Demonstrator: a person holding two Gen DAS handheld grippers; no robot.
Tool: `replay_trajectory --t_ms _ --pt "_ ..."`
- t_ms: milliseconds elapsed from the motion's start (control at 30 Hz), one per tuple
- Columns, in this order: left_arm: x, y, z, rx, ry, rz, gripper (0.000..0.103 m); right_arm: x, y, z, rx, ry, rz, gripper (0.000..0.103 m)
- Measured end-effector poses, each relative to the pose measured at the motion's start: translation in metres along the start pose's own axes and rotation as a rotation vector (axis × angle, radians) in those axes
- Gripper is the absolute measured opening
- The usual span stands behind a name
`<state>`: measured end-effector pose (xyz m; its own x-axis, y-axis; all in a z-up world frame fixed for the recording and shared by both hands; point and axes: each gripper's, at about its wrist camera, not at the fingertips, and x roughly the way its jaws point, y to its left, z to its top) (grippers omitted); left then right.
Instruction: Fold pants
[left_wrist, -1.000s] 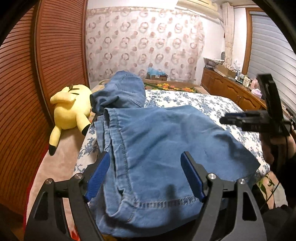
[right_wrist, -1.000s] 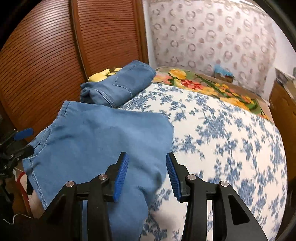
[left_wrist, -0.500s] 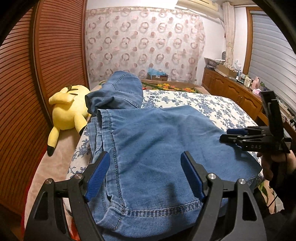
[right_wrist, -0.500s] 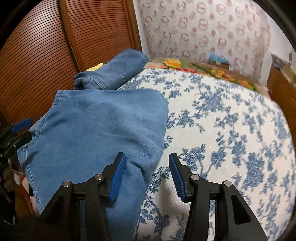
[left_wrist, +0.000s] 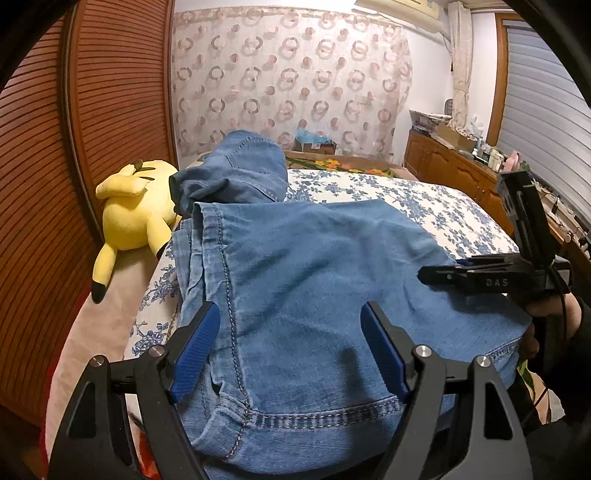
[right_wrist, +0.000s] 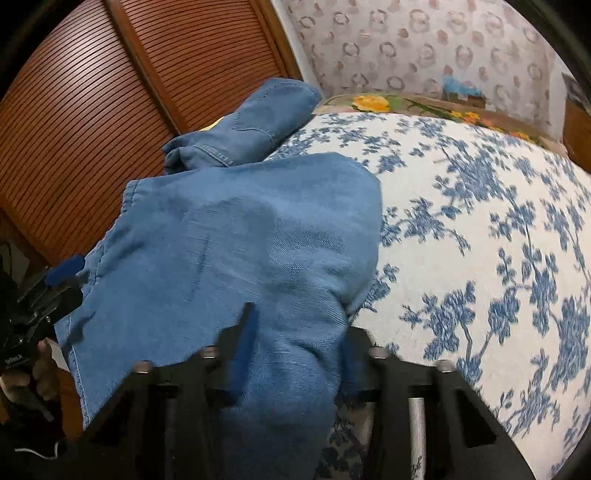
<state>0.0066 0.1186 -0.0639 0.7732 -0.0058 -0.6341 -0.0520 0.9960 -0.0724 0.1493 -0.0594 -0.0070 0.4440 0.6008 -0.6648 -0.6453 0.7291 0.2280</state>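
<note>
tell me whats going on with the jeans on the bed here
A person with a gripper in each hand is folding a pair of jeans spread on the floral bedspread. The left gripper is open, its fingers straddling the hem end. The right gripper is open around the fabric at the near right edge. Another folded pair lies further back, beside a yellow plush toy.

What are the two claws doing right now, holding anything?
Left gripper: open, fingers either side of the jeans near the hem, nothing clamped.
Right gripper: open around a fold of the jeans, not shut on it.
</note>
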Motion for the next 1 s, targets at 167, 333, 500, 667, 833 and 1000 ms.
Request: replay_trajectory --t_ms 167,333,500,667,833,1000 --pt "-0.003 -0.005 0.005 0.012 -0.014 -0.005 0.079 -0.016 0.004 0.012 -0.047 -0.088 0.014 0.007" --pt "-0.006 -0.015 0.020 0.031 -0.037 -0.009 0.079 -0.044 0.004 0.024 -0.093 -0.181 -0.036 0.006" --pt "-0.012 -0.035 0.037 0.056 -0.075 -0.063 0.079 -0.066 -0.022 0.026 -0.085 -0.205 -0.117 0.006" --pt "-0.001 -0.059 0.052 0.069 -0.079 -0.114 0.079 -0.091 -0.077 0.012 -0.020 -0.200 -0.242 0.006" --pt "0.015 -0.086 0.062 0.080 -0.067 -0.171 0.079 -0.120 -0.133 -0.013 0.054 -0.204 -0.379 0.006" --pt "0.026 -0.128 0.072 0.137 -0.057 -0.237 0.079 -0.136 -0.170 -0.041 0.103 -0.201 -0.430 0.006"
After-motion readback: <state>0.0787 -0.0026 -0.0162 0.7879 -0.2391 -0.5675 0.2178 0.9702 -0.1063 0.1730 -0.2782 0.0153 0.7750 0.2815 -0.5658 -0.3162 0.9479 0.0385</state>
